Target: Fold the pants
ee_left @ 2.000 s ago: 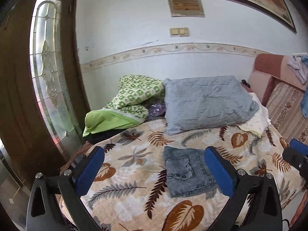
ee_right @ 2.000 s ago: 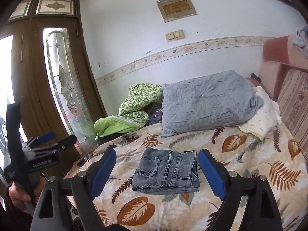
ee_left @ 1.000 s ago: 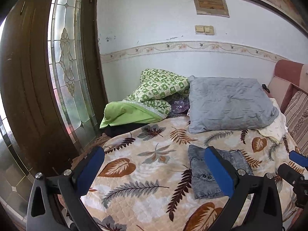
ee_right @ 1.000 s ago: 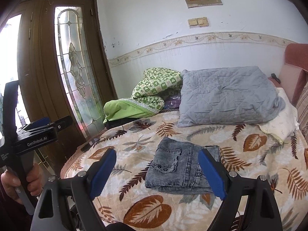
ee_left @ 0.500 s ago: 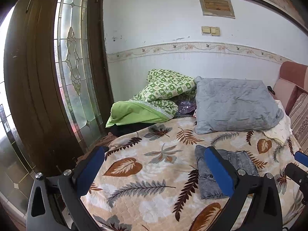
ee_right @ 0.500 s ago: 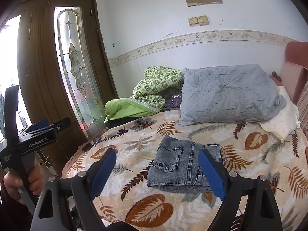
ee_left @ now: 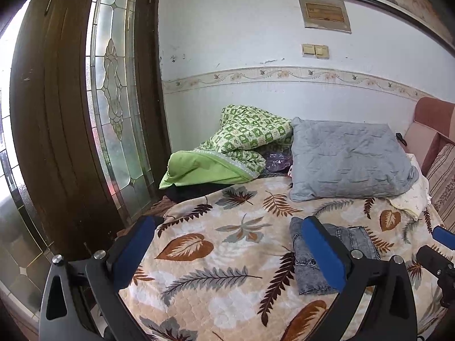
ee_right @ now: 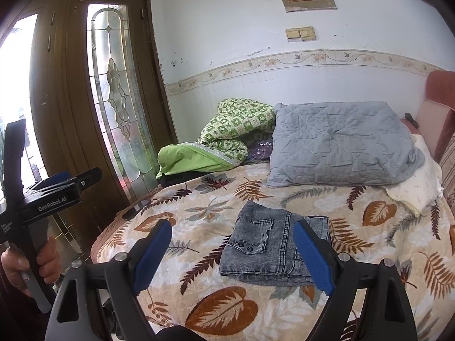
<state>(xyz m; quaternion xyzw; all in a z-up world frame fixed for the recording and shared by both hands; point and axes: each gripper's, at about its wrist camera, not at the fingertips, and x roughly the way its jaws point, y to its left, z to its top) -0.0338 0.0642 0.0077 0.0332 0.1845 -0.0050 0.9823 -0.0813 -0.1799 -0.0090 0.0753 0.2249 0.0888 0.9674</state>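
1. Grey-blue washed denim pants (ee_right: 273, 251), folded into a compact rectangle with a buttoned back pocket facing up, lie flat on the leaf-patterned beige quilted bedspread (ee_right: 216, 207) of the bed.
2. The right claw (ee_right: 233, 258) hovers above the near edge of the bed with its blue-padded jaws spread wide and nothing between them; the pants sit beyond it, apart from the pads.
3. The left claw (ee_left: 227, 253) is also wide and holds nothing; in its own view the pants (ee_left: 361, 241) lie to the right, partly hidden behind its right finger.
4. A hand (ee_right: 31, 267) grips the left claw's black handle at the left of the right wrist view.
5. Behind the pants, a grey quilted pillow (ee_right: 341, 147) and a green patterned blanket (ee_right: 227, 133) rest against the wall.
6. A brown wooden door with a leaded glass panel (ee_left: 113, 113) stands at the left.
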